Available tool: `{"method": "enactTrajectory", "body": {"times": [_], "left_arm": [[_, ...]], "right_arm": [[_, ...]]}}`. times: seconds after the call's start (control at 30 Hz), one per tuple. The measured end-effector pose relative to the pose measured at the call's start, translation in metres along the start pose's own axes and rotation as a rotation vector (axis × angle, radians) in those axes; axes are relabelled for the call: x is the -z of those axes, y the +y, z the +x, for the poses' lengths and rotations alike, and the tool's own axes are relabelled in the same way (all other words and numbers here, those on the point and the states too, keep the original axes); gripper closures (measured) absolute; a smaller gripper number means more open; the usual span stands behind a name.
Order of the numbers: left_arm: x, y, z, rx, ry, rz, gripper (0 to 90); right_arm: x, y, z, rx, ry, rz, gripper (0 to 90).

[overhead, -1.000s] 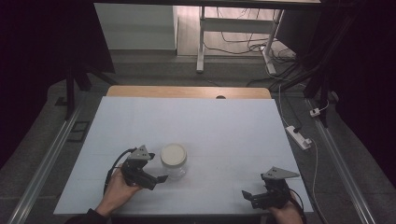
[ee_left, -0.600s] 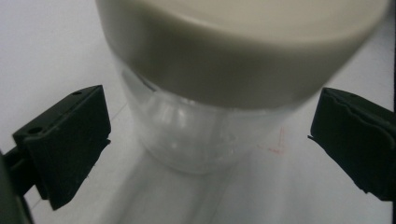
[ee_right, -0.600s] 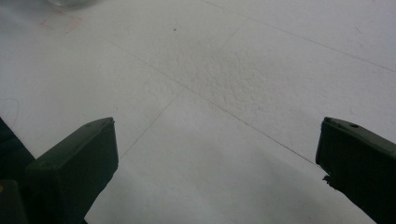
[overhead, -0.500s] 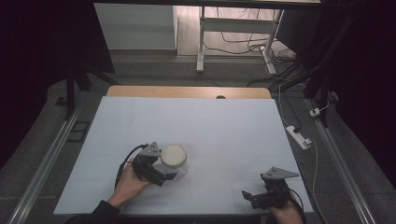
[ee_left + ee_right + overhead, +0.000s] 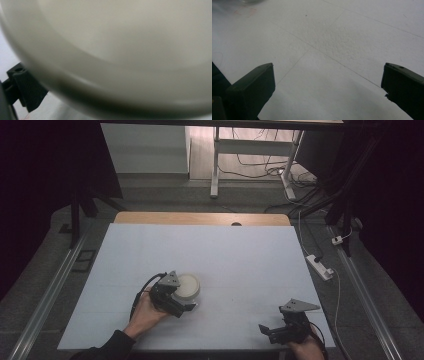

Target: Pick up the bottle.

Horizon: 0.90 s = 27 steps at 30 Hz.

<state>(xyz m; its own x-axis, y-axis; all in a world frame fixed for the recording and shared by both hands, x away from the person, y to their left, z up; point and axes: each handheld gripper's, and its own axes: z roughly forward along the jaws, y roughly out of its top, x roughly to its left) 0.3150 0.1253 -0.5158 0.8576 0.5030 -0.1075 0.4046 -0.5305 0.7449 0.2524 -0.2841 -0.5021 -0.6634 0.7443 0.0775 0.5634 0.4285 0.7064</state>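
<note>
A clear jar with a wide cream lid [image 5: 186, 286] stands on the white table [image 5: 225, 250], left of the middle and toward the front. My left gripper [image 5: 188, 299] has come in from the jar's near-left side, and its jaws reach around the jar's body. In the left gripper view the blurred lid [image 5: 125, 45] is very close, and one black finger [image 5: 25, 91] sits far out at the left, so the jaws stand wide. My right gripper [image 5: 266, 332] rests open at the front right, with bare table between its jaws [image 5: 328, 82].
A wooden strip [image 5: 200, 218] runs along the table's far edge. A power strip and cable [image 5: 320, 265] lie off the right side. Metal rails [image 5: 55, 285] flank the table. Dark floor and a desk frame [image 5: 215, 165] lie beyond.
My left gripper has slid right, from beside the jar to around it, and the jar now sits between its jaws. The right gripper has stayed put.
</note>
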Motion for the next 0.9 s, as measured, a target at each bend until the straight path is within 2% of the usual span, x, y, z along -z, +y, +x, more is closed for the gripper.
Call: {"method": "enactTrajectory", "body": {"times": [0.1,0.2,0.43,0.7,0.9], "left_arm": [[0.0015,0.0002,0.0002,-0.005,0.019,-0.005,2.1],[0.0027,0.0003,-0.0011,-0.025,0.019,-0.010,5.6],[0.0034,0.0012,-0.0024,-0.044,0.031,-0.002,7.0],[0.0034,0.0003,-0.0026,-0.054,0.037,-0.009,7.2],[0.0040,0.0019,-0.0050,-0.044,0.053,-0.001,7.4]], "right_arm": [[0.0001,0.0000,0.0002,0.001,-0.001,-0.001,0.0],[0.0000,-0.0001,0.0002,0.004,-0.001,-0.001,0.0],[-0.0001,0.0000,0.0003,0.006,-0.001,0.000,0.0],[-0.0002,0.0000,0.0007,0.007,0.000,0.002,0.0],[-0.0001,0.0000,0.0007,0.008,0.000,0.001,0.0]]}}
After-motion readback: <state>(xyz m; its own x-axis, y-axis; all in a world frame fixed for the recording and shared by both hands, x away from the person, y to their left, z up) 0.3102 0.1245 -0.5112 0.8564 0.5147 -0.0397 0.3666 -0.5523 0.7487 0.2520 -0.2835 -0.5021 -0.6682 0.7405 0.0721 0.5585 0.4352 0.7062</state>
